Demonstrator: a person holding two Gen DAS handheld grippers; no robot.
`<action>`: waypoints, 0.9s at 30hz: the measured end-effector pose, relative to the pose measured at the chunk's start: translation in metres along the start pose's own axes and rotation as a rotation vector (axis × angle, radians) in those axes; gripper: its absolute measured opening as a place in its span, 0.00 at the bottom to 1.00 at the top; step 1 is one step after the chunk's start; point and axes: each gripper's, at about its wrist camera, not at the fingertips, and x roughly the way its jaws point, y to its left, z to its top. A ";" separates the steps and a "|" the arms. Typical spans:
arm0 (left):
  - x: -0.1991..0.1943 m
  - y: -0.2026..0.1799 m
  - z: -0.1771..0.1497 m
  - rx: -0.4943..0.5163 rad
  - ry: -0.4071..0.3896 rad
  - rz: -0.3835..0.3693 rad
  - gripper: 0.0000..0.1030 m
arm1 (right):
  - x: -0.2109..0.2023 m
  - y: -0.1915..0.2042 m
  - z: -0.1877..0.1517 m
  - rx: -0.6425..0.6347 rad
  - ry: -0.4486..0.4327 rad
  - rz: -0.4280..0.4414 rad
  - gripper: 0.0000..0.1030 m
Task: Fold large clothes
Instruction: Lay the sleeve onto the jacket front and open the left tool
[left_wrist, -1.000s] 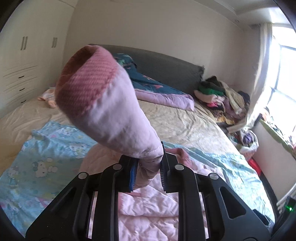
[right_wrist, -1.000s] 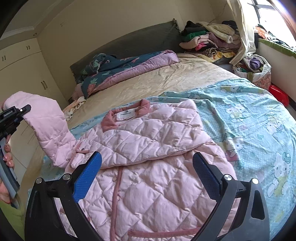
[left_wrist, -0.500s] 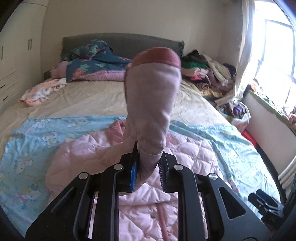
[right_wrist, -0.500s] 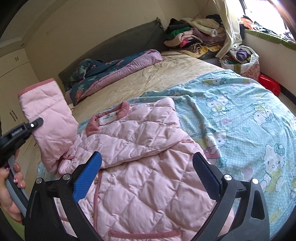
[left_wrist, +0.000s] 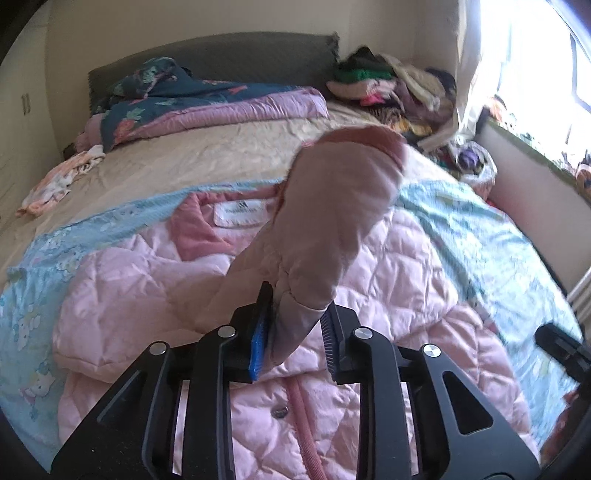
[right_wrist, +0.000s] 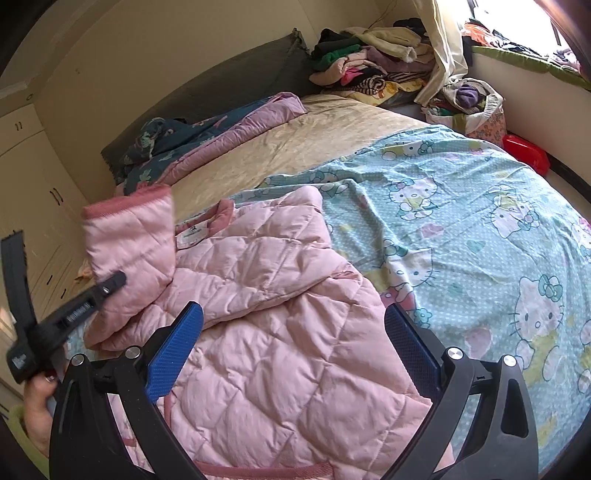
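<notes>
A pink quilted jacket (right_wrist: 280, 332) lies front-up on the bed, its collar and label toward the headboard. My left gripper (left_wrist: 291, 343) grips the jacket's left sleeve (left_wrist: 332, 221) near the cuff and holds it over the jacket's chest. The jaws are opening, and the fabric is still between the pads. The right wrist view shows that sleeve (right_wrist: 133, 240) folded inward, with a hand holding the left gripper (right_wrist: 110, 284) at the left edge. My right gripper (right_wrist: 291, 347) hangs open above the jacket's lower front with nothing between its fingers.
A light blue cartoon-cat sheet (right_wrist: 461, 221) lies under the jacket. A bunched quilt (left_wrist: 207, 103) lies by the grey headboard, and a small garment (left_wrist: 59, 177) lies at the bed's left. A clothes pile (right_wrist: 369, 59) and a red box (right_wrist: 526, 153) are on the window side.
My left gripper brought the sleeve down and to the right, from beside the jacket to over its chest, and its jaws have widened a little. The right gripper drifted slightly lower over the jacket.
</notes>
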 end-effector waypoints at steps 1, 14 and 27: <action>0.004 -0.004 -0.003 0.018 0.011 0.003 0.17 | 0.000 0.000 0.000 -0.001 -0.001 -0.004 0.95; 0.021 -0.043 -0.038 0.183 0.158 -0.048 0.68 | -0.005 -0.003 0.001 -0.002 -0.006 -0.030 0.95; -0.005 0.036 -0.020 0.037 0.129 -0.086 0.91 | 0.024 0.027 -0.005 -0.031 0.067 0.016 0.95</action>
